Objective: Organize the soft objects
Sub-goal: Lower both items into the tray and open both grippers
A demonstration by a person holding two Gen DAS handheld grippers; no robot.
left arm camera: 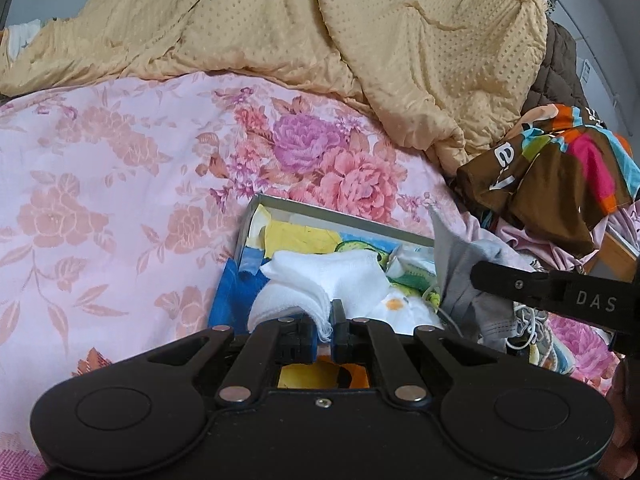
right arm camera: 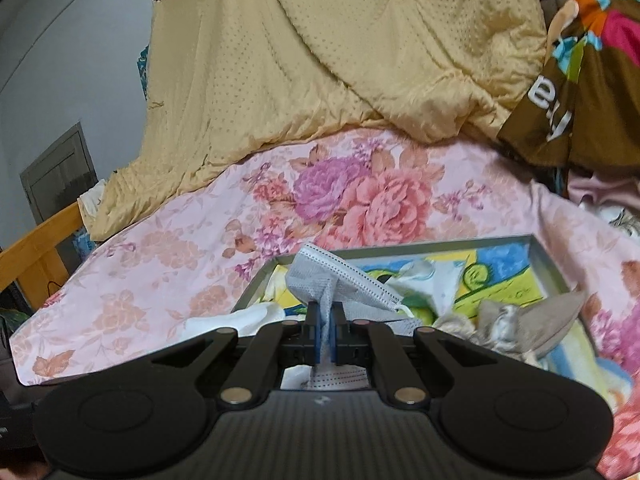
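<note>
A shallow box [left arm camera: 256,216] with a colourful cartoon lining lies on the pink floral bedsheet [left arm camera: 100,200]; it also shows in the right wrist view [right arm camera: 548,264]. My left gripper [left arm camera: 325,320] is shut on a white gauze cloth [left arm camera: 288,300] next to a white sock [left arm camera: 344,272] in the box. My right gripper [right arm camera: 326,320] is shut on a grey face mask [right arm camera: 336,280] and holds it above the box's near left corner. The right gripper's finger [left arm camera: 540,284] shows at the right of the left wrist view, with the grey mask [left arm camera: 460,272] hanging from it.
A tan quilted blanket [left arm camera: 320,20] is bunched at the back of the bed. A brown multicoloured garment [left arm camera: 560,168] lies at the right. A beige crumpled cloth [right arm camera: 532,320] sits at the box's right. A wooden bed rail [right arm camera: 36,248] runs at the left.
</note>
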